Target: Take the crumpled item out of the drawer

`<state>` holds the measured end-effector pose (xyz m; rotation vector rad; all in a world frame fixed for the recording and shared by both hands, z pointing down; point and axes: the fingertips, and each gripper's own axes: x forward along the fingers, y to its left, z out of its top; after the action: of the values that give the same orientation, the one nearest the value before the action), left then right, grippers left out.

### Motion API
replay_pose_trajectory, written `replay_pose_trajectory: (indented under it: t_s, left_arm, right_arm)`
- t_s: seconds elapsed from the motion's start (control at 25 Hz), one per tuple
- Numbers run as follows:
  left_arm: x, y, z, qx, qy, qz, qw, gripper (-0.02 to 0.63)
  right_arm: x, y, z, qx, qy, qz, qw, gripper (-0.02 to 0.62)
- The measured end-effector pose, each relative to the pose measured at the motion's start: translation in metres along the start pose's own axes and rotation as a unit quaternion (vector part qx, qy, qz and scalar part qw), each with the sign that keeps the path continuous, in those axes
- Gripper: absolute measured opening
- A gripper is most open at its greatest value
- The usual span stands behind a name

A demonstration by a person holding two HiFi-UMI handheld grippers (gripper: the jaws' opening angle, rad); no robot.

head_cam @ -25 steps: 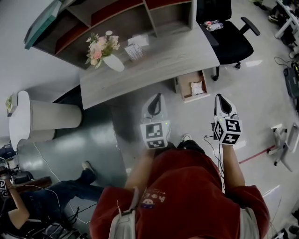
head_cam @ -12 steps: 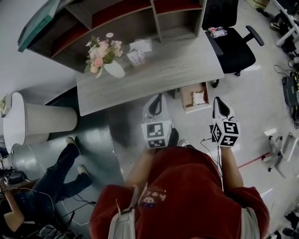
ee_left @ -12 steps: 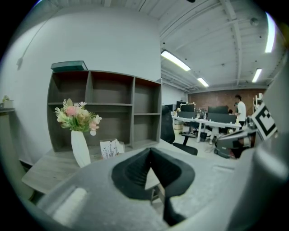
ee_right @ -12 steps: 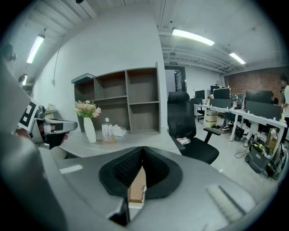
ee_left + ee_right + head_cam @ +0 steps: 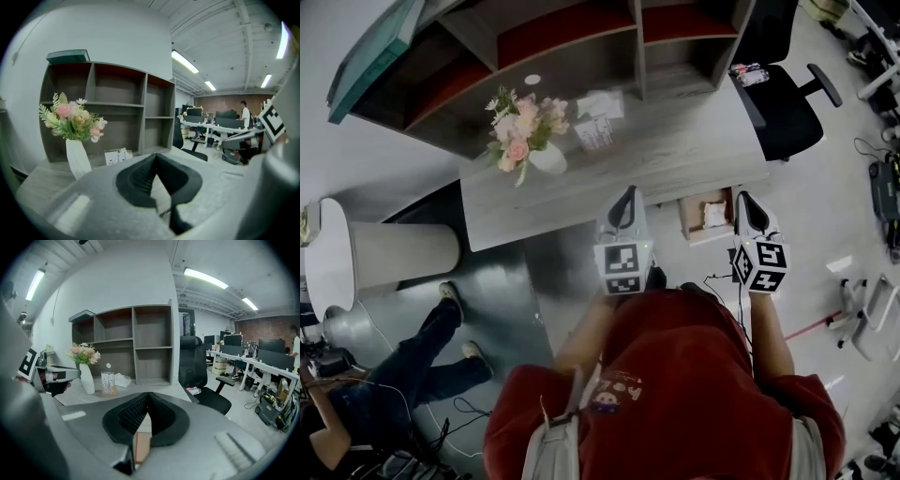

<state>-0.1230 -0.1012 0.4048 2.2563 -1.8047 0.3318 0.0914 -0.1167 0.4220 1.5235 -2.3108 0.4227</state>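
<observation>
Head view, steeply down: a grey desk (image 5: 656, 141) with a shelf unit (image 5: 562, 47) at its back, a white vase (image 5: 546, 157) of pink flowers on top and a black chair (image 5: 787, 103) at its right end. Under the desk's front edge, an open drawer (image 5: 687, 220) of pale wood, pulled out over the floor. Inside it, the crumpled item (image 5: 715, 214): small, white, creased and puffy like wadded paper or cloth, alone in the drawer. Left gripper (image 5: 624, 194) held out just left of the drawer, right gripper (image 5: 743, 199) just right of it, neither touching the item. Probably the approach step, with nothing taken yet. Next move, likely: bring one gripper down over the drawer, spread its jaws around the wad, close gently on something soft and light. Another person (image 5: 384, 394) seated on the floor at far left.

Left gripper view: black ribbed pads (image 5: 140, 176) meeting at the tip, jaws together, nothing between them. Vase and shelf unit ahead; no drawer in sight.

Right gripper view: jaws pressed together, empty. Through the slit below the tips, a sliver of brown, possibly the drawer's wood, too narrow to tell. Crumpled item not visible here.
</observation>
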Motion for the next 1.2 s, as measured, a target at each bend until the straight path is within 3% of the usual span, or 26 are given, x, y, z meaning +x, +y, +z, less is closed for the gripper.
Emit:
replay_pose_trajectory:
  t_s: [0.36, 0.84, 1.2]
  left_arm:
    - [0.027, 0.0, -0.002, -0.007, 0.008, -0.02, 0.9997, 0.002]
    - [0.067, -0.076, 0.009, 0.001, 0.015, -0.025, 0.9996, 0.002]
    - [0.074, -0.106, 0.006, 0.011, 0.025, -0.015, 0.9995, 0.002]
  right_arm:
    - [0.014, -0.011, 0.003, 0.005, 0.004, -0.017, 1.0, -0.002]
    - [0.008, -0.087, 0.006, 0.006, 0.002, -0.007, 1.0, -0.002]
    - [0.008, -0.113, -0.009, 0.009, 0.017, 0.009, 1.0, -0.002]
